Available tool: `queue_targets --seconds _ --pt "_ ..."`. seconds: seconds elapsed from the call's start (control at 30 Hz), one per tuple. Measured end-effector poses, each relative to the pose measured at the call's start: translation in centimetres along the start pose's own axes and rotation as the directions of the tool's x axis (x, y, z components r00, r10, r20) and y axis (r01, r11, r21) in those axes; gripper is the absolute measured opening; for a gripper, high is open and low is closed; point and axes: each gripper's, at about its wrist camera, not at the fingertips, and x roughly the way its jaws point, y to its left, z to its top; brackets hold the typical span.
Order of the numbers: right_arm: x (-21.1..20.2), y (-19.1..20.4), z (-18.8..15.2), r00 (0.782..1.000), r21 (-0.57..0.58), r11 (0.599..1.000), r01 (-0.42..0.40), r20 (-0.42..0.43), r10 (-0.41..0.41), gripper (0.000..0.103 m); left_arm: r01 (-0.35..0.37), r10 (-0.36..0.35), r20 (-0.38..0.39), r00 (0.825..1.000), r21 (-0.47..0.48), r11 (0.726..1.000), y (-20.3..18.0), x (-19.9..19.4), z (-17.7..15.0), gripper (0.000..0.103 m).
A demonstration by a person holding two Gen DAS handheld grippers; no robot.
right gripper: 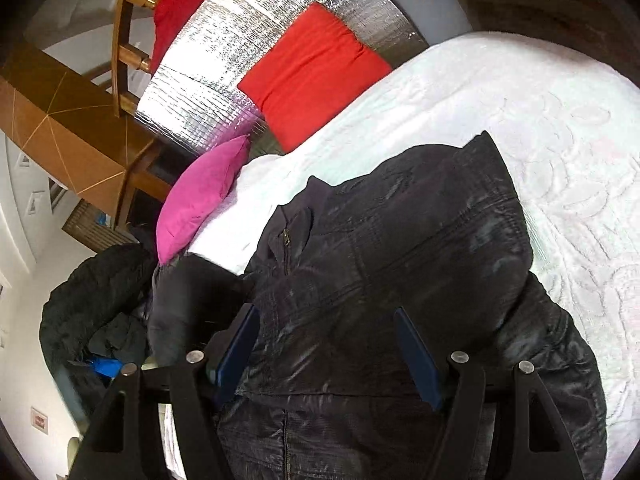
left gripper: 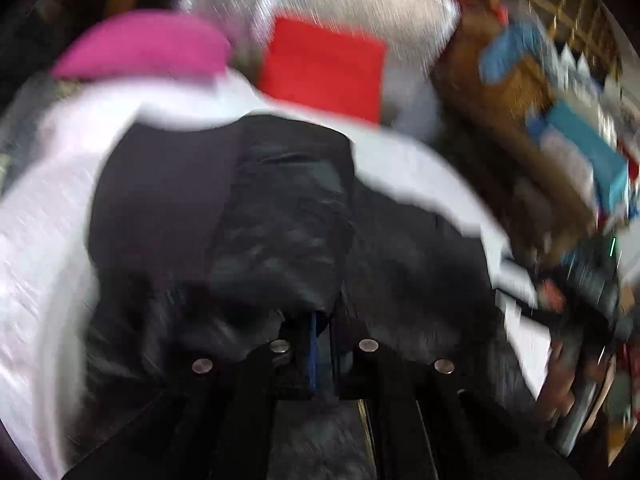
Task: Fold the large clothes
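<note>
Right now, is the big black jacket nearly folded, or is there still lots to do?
Partly done. The black jacket lies on the white bedspread, and one part already looks turned over its body. The left gripper looks shut on dark fabric, though that view is blurred. The right gripper is open above the jacket. Still bulky and loose, it probably needs more folds.

Right wrist view: jacket [right gripper: 400,248] lies on the bed [right gripper: 560,128], filling lower centre. One pillow [right gripper: 200,196] sits at the bed's left edge, mid-left of frame; a second pillow [right gripper: 312,72] lies above it, upper centre, against the foil sheet [right gripper: 248,40].
</note>
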Motion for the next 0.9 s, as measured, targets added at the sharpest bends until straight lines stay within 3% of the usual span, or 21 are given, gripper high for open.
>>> queue_targets --seconds 0.07,0.13,0.23,0.33,0.43,0.5,0.6,0.63,0.7,0.77,0.8,0.9 --pt "0.1 -0.3 0.1 1.0 0.009 1.0 -0.009 -0.024 0.009 0.074 0.012 -0.012 -0.093 0.996 0.001 1.0 -0.3 1.1 -1.0 0.02" --pt "0.3 -0.2 0.1 0.999 0.004 1.0 -0.017 -0.048 0.017 0.074 0.019 -0.019 -0.131 0.991 -0.001 1.0 0.0 0.4 -1.7 0.046" --pt "0.7 0.7 -0.2 0.998 -0.033 0.999 -0.006 -0.063 0.004 0.074 0.037 -0.037 -0.018 0.999 -0.034 0.999 2.2 -3.5 -1.9 0.069" --pt "1.3 2.8 -1.2 0.995 -0.104 0.994 -0.041 -0.093 0.031 0.079 0.071 -0.061 0.102 0.993 -0.095 0.993 6.2 -7.2 -1.2 0.074" --pt "2.4 5.6 -2.9 0.987 -0.184 0.979 -0.084 -0.151 0.056 0.079 -0.025 0.057 0.157 0.986 -0.196 0.98 10.3 -7.8 -1.0 0.079" --pt "3.3 7.4 -4.2 0.977 -0.218 0.967 -0.13 -0.192 0.088 0.079 -0.089 0.124 0.117 0.985 -0.272 0.958 13.0 -7.0 -1.5 0.077" --pt "4.2 9.6 -5.6 0.968 -0.246 0.954 -0.173 -0.222 0.118 0.079 -0.017 0.057 0.089 0.994 -0.394 0.919 15.7 -6.0 -1.8 0.078" --pt "4.5 10.1 -6.1 0.965 -0.247 0.951 -0.184 -0.231 0.126 0.079 -0.042 0.08 0.073 0.994 -0.418 0.907 16.2 -5.4 -2.0 0.078" --pt "5.1 11.1 -7.1 0.957 -0.238 0.95 -0.202 -0.254 0.14 0.079 -0.194 0.216 0.013 0.976 -0.386 0.902 16.2 -4.3 -2.0 0.078" --pt "5.0 12.1 -8.0 0.953 -0.223 0.948 -0.227 -0.252 0.169 0.079 -0.348 0.353 -0.047 0.935 -0.323 0.88 15.9 -3.2 -2.1 0.077" --pt "5.0 12.5 -8.3 0.953 -0.21 0.949 -0.233 -0.243 0.18 0.079 -0.359 0.358 -0.061 0.932 -0.313 0.879 15.6 -2.9 -2.0 0.078" --pt "4.9 14.8 -8.9 0.968 -0.211 0.959 -0.189 -0.205 0.146 0.083 -0.323 0.313 -0.089 0.946 -0.364 0.873 16.0 -2.4 -2.2 0.075"
